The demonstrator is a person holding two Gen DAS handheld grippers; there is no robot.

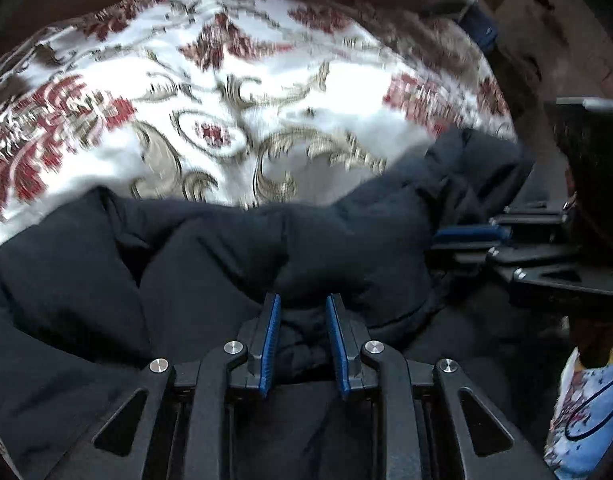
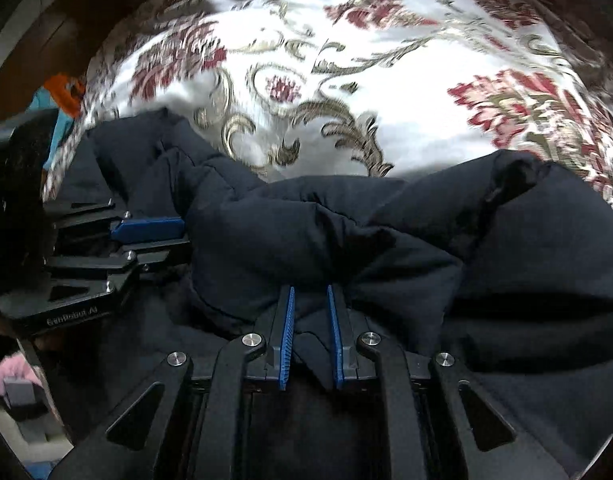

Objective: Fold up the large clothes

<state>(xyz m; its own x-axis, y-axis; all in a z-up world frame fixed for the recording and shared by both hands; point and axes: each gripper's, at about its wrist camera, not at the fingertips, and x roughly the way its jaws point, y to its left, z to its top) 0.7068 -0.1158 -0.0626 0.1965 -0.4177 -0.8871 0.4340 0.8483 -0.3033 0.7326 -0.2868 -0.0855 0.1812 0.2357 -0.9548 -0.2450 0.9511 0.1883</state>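
Dark puffy jacket (image 1: 234,264) bunched on floral cloth (image 1: 234,92)

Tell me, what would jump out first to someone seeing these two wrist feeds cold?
A puffy dark jacket bunched across the lower half of both views, lying on a white bedspread with red flowers and olive scrolls. Blue-padded tools pinch its fabric: the left tool and the right tool, close side by side.

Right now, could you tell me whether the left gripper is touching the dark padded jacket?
Touching. In the left wrist view, the left gripper has a bunched fold of the dark padded jacket filling the narrow gap between its blue pads, pressed against both.
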